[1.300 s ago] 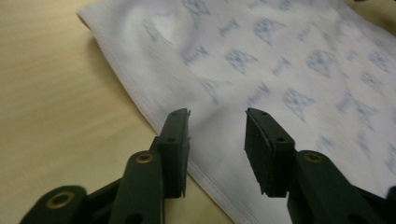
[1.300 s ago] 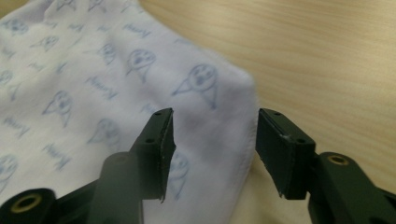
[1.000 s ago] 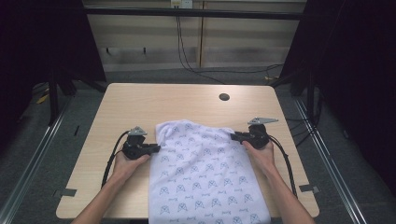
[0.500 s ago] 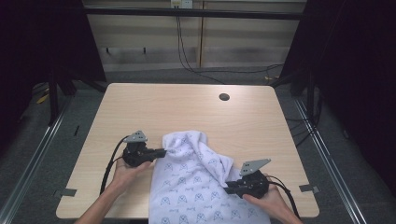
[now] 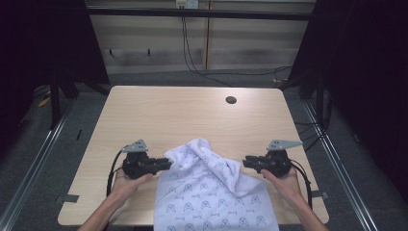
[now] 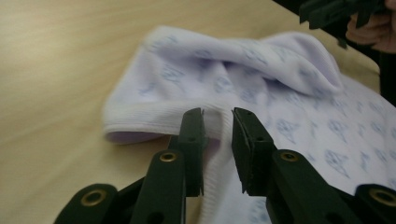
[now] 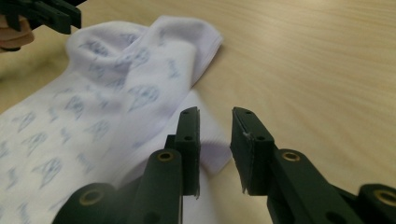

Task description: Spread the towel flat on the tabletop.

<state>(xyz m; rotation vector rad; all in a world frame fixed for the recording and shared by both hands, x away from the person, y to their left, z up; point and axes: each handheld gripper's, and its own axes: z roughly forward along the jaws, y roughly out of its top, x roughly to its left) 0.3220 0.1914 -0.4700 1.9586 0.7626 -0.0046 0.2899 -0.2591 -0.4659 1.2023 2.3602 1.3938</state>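
A white cloth with a blue print [image 5: 207, 192] lies on the wooden table [image 5: 183, 115], its far end bunched into a fold and its near end hanging over the front edge. My left gripper [image 5: 168, 163] sits at the cloth's left edge. In the left gripper view its jaws [image 6: 217, 112] have just been opening and stand apart over the hem of the cloth [image 6: 261, 79] without pressing it. My right gripper [image 5: 244, 161] points at the fold from the right. Its jaws [image 7: 215, 112] have just narrowed slightly but stay apart, with a corner of the cloth [image 7: 116, 84] lying beneath them.
A dark round hole [image 5: 231, 100] sits in the table's far right part. Bare wood stretches beyond the cloth. Metal rails run along the floor on both sides. Each gripper view shows the other gripper far off: the right [image 6: 341, 11], the left [image 7: 42, 14].
The cloth's far edge, stretched flat between both grippers a second ago, now lies bunched and folded. The right gripper swung toward the front, then back out right. Both grippers let go.
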